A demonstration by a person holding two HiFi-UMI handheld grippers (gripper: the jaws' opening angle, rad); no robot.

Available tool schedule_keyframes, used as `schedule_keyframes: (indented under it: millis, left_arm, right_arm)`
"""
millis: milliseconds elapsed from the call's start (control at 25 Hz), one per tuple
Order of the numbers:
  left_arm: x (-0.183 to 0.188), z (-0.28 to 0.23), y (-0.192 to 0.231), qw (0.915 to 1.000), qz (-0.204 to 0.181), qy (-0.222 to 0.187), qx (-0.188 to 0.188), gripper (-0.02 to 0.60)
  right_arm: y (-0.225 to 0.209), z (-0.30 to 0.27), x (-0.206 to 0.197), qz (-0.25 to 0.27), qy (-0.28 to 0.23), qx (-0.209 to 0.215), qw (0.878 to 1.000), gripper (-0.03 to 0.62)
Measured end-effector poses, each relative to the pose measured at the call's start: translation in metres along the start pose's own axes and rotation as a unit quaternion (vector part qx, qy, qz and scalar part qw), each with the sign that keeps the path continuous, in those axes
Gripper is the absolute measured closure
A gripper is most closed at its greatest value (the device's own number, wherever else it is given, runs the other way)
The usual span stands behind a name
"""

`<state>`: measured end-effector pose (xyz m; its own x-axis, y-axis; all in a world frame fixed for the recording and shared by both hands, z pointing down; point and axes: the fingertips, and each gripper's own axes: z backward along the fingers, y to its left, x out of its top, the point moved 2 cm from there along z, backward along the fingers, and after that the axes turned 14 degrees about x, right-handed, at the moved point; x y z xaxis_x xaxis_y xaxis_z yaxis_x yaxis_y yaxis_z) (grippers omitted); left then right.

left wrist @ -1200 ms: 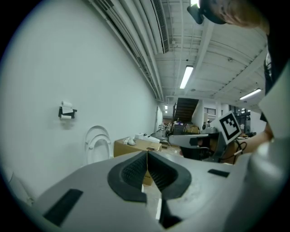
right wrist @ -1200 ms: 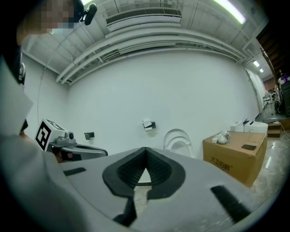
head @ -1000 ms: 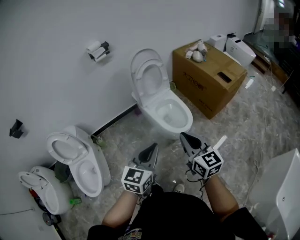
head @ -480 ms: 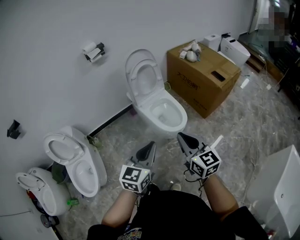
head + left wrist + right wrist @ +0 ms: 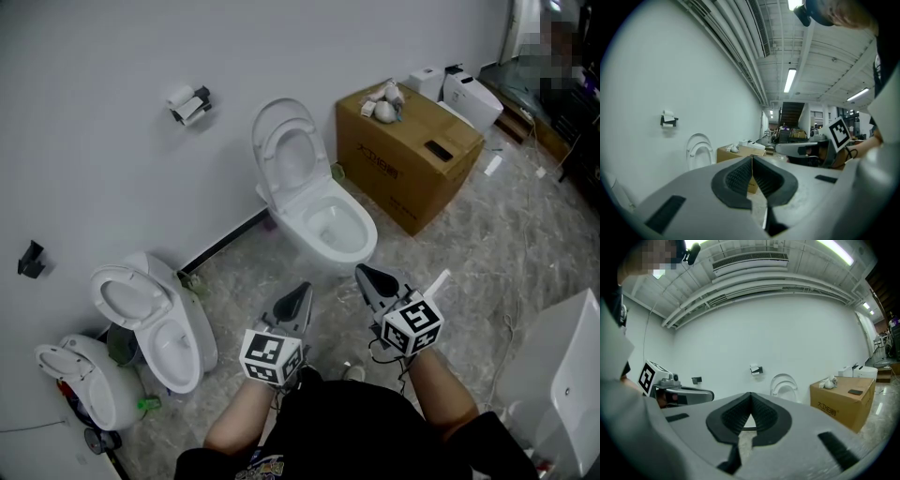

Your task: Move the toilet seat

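The toilet seat stands raised, seemingly against its lid, lifted already or awaiting lowering; the left gripper and right gripper hover short of it, fingers shut, empty.

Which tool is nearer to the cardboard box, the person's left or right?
Right. The right tool hangs in front of the cardboard box, well short of it; the left tool sits farther off, to its left.

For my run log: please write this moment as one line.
left gripper: shut, empty | right gripper: shut, empty | toilet seat: raised, untouched
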<state>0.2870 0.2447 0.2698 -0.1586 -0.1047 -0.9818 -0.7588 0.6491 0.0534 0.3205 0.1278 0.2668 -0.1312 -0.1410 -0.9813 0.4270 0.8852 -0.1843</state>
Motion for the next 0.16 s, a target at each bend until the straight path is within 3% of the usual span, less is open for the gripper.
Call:
schedule_keyframes:
  millis: [160]
  left_arm:
    - [0.0011,-0.0010,0.0038,1.0000,0.001,0.000,-0.001,0.574]
  right_arm:
    - [0.0007,-0.0046,0.0020,0.002,0.001,0.001,1.000,0.589]
